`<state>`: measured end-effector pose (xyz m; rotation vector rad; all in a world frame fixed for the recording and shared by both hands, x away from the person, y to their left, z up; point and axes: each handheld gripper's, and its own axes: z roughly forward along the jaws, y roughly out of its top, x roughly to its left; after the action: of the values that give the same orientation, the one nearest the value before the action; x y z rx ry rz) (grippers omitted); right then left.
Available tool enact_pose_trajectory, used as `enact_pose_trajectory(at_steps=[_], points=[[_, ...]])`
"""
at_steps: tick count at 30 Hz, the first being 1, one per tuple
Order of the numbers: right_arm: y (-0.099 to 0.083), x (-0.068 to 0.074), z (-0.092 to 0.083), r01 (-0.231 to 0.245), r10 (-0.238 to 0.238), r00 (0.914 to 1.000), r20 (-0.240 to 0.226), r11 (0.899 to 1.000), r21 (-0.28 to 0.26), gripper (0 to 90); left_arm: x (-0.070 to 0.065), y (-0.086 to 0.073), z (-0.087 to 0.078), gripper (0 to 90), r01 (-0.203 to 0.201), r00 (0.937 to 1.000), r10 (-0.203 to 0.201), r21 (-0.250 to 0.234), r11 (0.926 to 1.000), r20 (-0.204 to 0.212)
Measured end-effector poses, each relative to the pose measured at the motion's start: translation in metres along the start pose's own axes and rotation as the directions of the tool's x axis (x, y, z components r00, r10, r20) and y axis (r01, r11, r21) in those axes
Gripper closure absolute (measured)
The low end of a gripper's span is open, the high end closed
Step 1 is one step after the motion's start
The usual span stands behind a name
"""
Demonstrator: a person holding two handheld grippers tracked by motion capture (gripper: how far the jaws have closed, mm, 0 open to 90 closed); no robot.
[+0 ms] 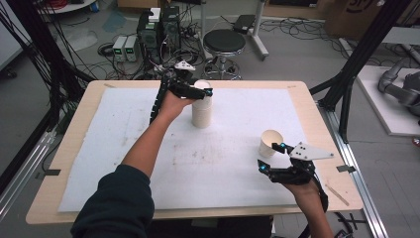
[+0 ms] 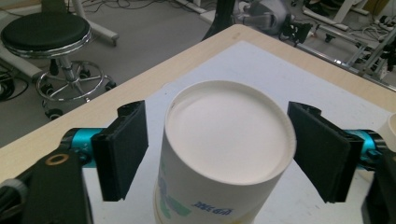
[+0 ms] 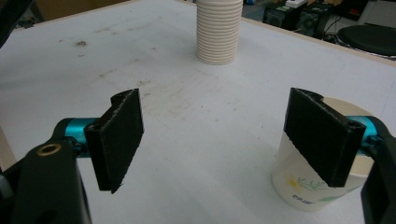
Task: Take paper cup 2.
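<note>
My left gripper [image 2: 217,154] straddled the top of the inverted paper-cup stack [image 1: 202,106] at the counter's [image 1: 74,148] twelve o'clock, jaws partly closed, not yet pressing; next I judged: squeeze, lift one cup.

Cup stack [image 1: 202,110] mid-table far side, lone cup [image 1: 270,143] near right gripper [image 1: 271,156]; open mat [image 1: 218,163] btwn.

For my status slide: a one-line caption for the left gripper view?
Left gripper straddles the top of an upside-down paper cup stack, pads not yet touching it.
</note>
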<state>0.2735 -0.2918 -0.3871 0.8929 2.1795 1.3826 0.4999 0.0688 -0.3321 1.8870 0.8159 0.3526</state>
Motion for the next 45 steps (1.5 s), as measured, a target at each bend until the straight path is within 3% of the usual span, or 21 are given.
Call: enact_pose_trajectory(at_steps=[4,13,20,28,35,45], points=[[-0.001,0.000,-0.001,-0.004,0.004,1.0000,0.001,1.000,0.001,20.4,0.000,-0.002,0.000,32.5,0.000,1.0000,0.000,0.006,1.0000,0.003],[0.000,0.001,0.002,-0.001,0.001,1.0000,-0.006,1.000,0.005,20.4,-0.002,0.001,-0.002,33.4,-0.017,0.9998,0.017,-0.005,0.9998,-0.008],[0.000,0.001,0.002,-0.004,0.004,1.0000,-0.007,1.000,0.004,20.4,-0.003,0.008,-0.010,33.9,-0.001,1.0000,0.001,-0.059,0.9983,-0.003],[0.000,0.002,0.003,-0.006,0.006,0.9999,-0.012,1.000,0.002,20.4,-0.006,0.023,-0.031,34.5,-0.008,1.0000,0.007,-0.114,0.9934,-0.004],[0.001,0.005,0.004,-0.002,0.002,0.9999,-0.016,1.000,0.000,20.4,-0.006,0.030,-0.059,34.8,-0.003,1.0000,0.002,-0.179,0.9839,-0.003],[0.003,0.009,0.007,0.003,-0.003,0.9996,-0.028,1.000,0.009,20.4,-0.002,0.030,-0.101,35.3,0.010,0.9999,-0.008,-0.268,0.9634,0.012]])
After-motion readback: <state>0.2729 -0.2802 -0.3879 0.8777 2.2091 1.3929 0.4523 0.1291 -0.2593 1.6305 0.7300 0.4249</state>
